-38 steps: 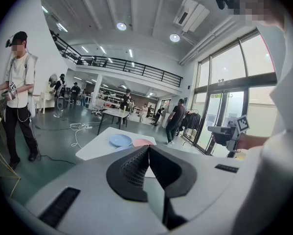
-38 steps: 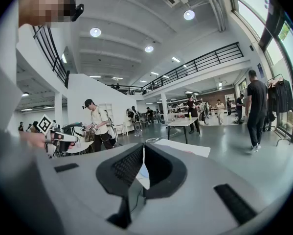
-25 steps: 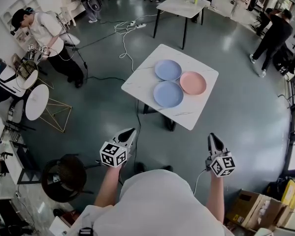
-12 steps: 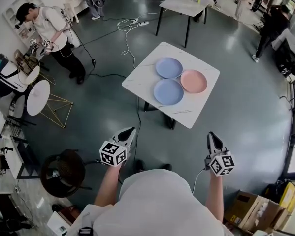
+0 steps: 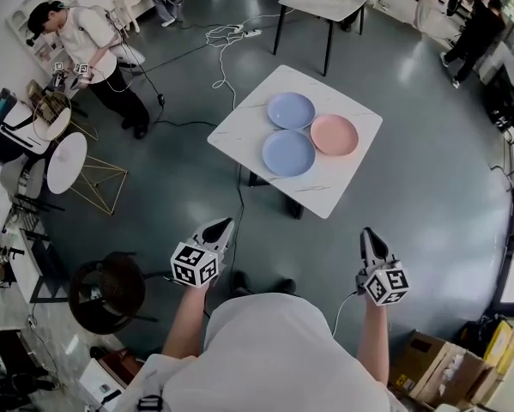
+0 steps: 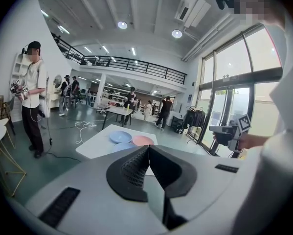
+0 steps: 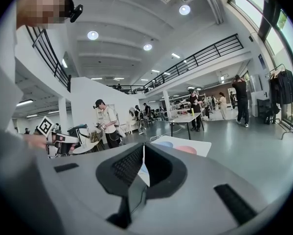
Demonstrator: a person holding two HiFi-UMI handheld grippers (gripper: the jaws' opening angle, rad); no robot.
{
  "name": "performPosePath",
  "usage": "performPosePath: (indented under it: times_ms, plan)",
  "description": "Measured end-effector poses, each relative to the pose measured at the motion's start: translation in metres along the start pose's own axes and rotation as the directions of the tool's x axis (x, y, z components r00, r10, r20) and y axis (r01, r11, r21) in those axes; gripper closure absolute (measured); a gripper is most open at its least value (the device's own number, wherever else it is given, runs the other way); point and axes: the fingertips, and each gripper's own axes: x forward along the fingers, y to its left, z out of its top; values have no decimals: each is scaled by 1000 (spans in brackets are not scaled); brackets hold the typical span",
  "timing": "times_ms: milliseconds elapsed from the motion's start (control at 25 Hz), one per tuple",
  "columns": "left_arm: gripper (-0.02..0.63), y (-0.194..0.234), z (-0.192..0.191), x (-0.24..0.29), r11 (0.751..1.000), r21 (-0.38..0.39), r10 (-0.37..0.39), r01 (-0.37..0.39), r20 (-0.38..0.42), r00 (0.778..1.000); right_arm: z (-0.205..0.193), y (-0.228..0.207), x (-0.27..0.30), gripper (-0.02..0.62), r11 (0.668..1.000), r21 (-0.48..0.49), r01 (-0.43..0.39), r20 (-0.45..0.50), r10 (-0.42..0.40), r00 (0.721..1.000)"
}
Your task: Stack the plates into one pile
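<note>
Pink plate (image 5: 335, 135) and blue plates (image 5: 288, 153) sit unstacked on the table (image 5: 239, 131), left gripper (image 5: 225, 225) and right gripper (image 5: 367, 233) pressed together, empty.

**Camera layout: one head view and two gripper views, all referenced to the white table (image 5: 239, 136).**

The head view looks steeply down from above the person. The table sits well ahead in the upper centre of the frame, and the left gripper (image 5: 225, 223) and right gripper (image 5: 368, 233) are held well short of its near corner. The left gripper view looks along its own jaws, close to level, at the table from a distance. The right gripper view does the same from further right. All three views share the table top and its plates (image 5: 288, 153). Each gripper view also catches the opposite gripper near its frame edge.
</note>
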Motion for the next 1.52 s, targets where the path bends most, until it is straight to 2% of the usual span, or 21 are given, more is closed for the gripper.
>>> performPosePath:
  times_ms: [960, 1320, 1520]
  plan:
    - [592, -46, -17, 24, 997, -23, 67, -68, -14, 998, -20, -49, -8, 568, 997, 40, -68, -50, 70, 996]
    - [592, -41, -16, 34, 998, -27, 61, -61, -13, 998, -23, -50, 3, 568, 996, 46, -76, -71, 79, 994]
    - [592, -24, -8, 42, 998, -31, 52, -52, -6, 999, -21, -46, 20, 568, 996, 43, -77, -84, 80, 993]
